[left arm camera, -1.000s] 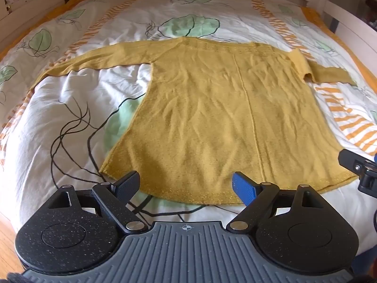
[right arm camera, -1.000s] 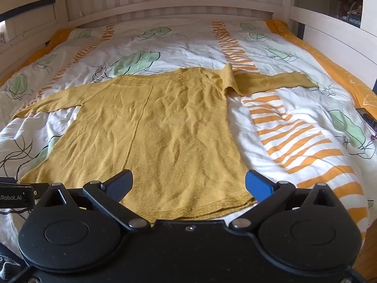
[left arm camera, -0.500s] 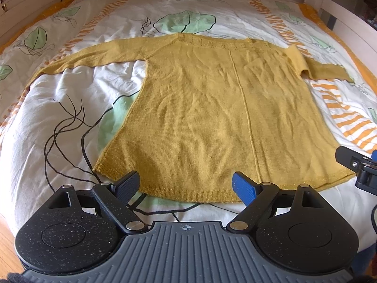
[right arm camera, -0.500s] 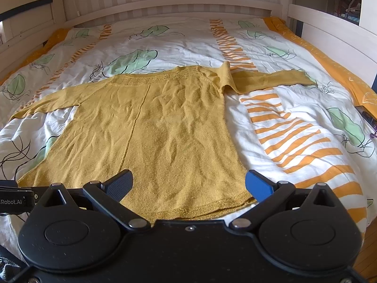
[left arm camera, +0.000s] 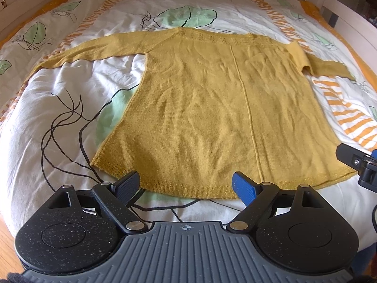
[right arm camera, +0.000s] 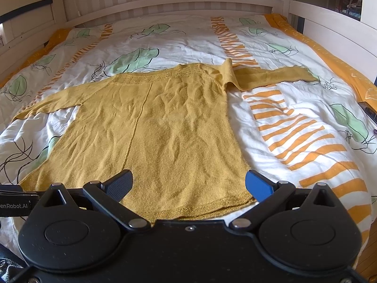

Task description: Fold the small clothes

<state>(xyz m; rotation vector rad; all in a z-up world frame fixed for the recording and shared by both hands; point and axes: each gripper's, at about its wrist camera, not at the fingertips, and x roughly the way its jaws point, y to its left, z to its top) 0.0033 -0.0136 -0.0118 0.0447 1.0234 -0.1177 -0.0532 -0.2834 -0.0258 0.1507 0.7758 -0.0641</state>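
While both views have tipped slightly lower than a second ago, nothing else differs: mustard sweater [left arm camera: 212, 108] lies flat, centre frame, sleeves spread, unfolded. Left gripper [left arm camera: 186, 187] and right gripper [right arm camera: 188, 185]: jaws spread wide, empty, hovering at the hem, lower frame. Folding judged not begun. Surface: leaf-and-stripe duvet [right arm camera: 294, 127], rumpled. Room: white slatted bed frame [right arm camera: 165, 2], upper frame; wooden floor at lower left of left view.

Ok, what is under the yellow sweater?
The yellow sweater lies flat on a white duvet printed with green leaves and orange stripes. A green leaf and black lines run under its left edge. The print beneath its body is covered.
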